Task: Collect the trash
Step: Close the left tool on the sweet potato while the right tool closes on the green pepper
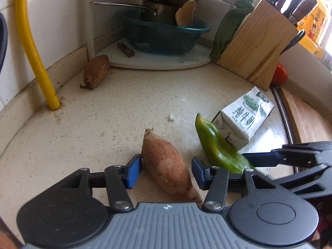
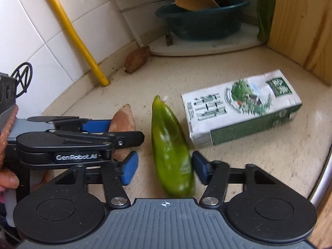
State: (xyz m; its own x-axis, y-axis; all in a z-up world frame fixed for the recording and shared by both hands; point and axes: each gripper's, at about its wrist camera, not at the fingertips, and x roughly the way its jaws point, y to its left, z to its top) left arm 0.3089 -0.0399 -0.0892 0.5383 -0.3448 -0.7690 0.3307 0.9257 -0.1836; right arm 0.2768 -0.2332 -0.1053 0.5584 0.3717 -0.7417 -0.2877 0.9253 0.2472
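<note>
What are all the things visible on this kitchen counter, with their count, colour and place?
sweet potato: 1, reddish brown, between the left gripper's open fingers
second sweet potato: 1, brown, near the wall
green pepper: 1, green, between the right gripper's open fingers
milk carton: 1, white and green, lying on its side right of the pepper
basin: 1, dark teal, on the corner shelf, holding pots
knife block: 1, wooden, back right
tomato: 1, red, behind the block
pipe: 1, yellow, along the tiles
left hand-held gripper: 1, black and blue
right hand-held gripper: 1, black and blue
</note>
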